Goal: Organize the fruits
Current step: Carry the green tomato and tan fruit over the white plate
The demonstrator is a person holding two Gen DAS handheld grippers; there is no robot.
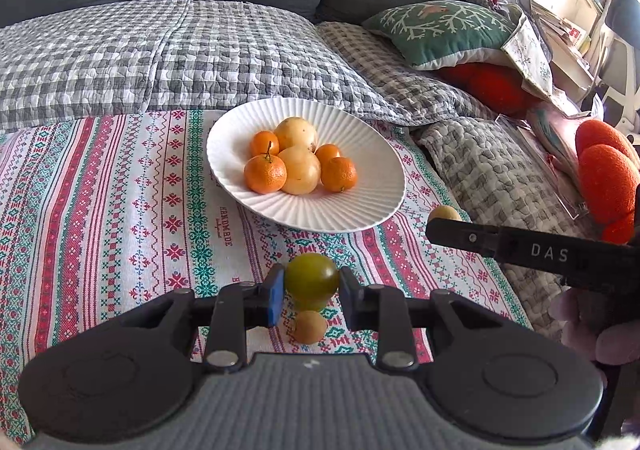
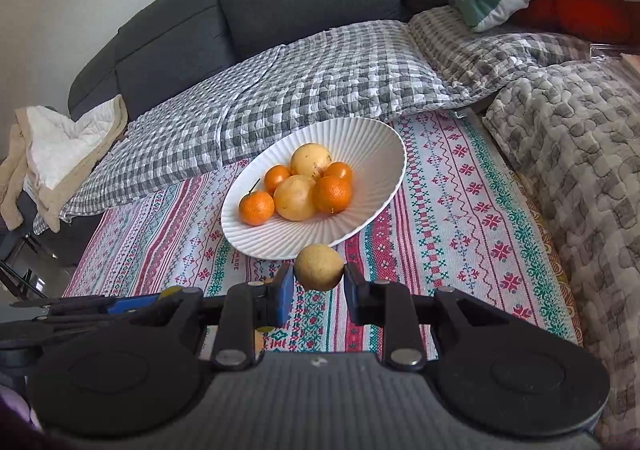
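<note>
A white ribbed plate (image 1: pixel 352 209) (image 2: pixel 372 137) on the patterned cloth holds several tangerines (image 1: pixel 265 173) (image 2: pixel 256 207) and two pale yellow fruits (image 1: pixel 300 169) (image 2: pixel 296 197). My left gripper (image 1: pixel 311 284) is shut on a green fruit (image 1: pixel 311 276), held above the cloth in front of the plate. A small tan fruit (image 1: pixel 309 326) lies on the cloth below it. My right gripper (image 2: pixel 319 280) is shut on a small tan round fruit (image 2: pixel 319 267) just before the plate's near rim; it also shows in the left wrist view (image 1: pixel 444 212).
The patterned cloth (image 1: pixel 120 189) (image 2: pixel 460 209) lies on a sofa covered with grey checked quilts (image 1: pixel 160 49) (image 2: pixel 320 77). A green cushion (image 1: pixel 440 29) and red cushions (image 1: pixel 492 85) lie at the right. The left gripper's arm (image 2: pixel 80 308) shows at the left.
</note>
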